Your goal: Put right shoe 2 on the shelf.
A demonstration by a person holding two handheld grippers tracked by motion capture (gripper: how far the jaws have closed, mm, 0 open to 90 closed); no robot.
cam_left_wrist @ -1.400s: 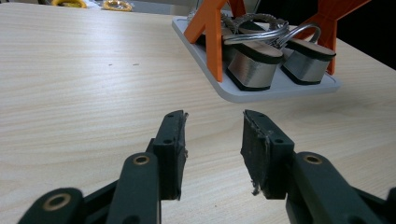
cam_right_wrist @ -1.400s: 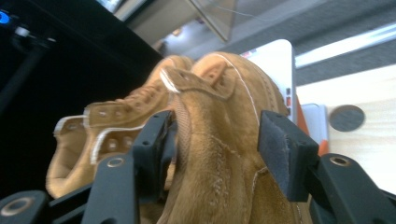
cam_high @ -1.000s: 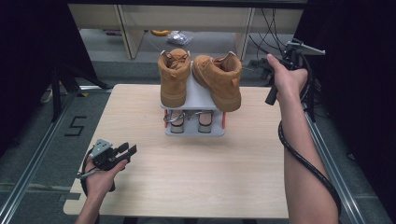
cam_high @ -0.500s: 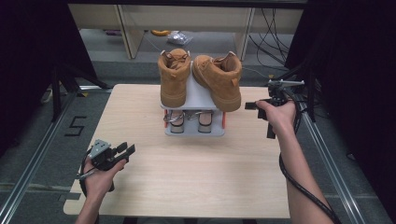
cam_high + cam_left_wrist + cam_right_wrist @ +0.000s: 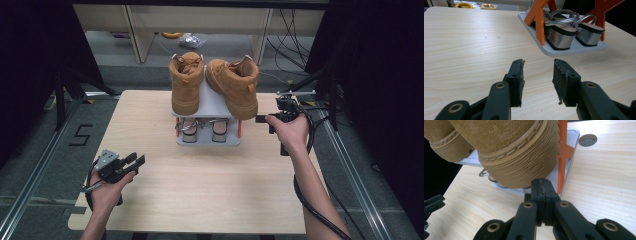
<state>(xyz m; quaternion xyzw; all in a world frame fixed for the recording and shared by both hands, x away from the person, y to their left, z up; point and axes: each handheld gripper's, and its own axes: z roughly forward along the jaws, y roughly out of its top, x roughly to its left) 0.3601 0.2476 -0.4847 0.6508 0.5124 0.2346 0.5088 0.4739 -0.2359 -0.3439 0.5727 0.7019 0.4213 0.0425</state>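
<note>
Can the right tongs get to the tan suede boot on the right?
Probably yes: the right tongs, jaws shut, sit just below the right tan suede boot with nothing between, but would need to open first.

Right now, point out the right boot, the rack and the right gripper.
right boot (image 5: 235,87), high view, on its suede side.
rack (image 5: 212,102), high view, on the bare grey top shelf between the boots.
right gripper (image 5: 541,188), right gripper view, where its shut fingers meet.
</note>
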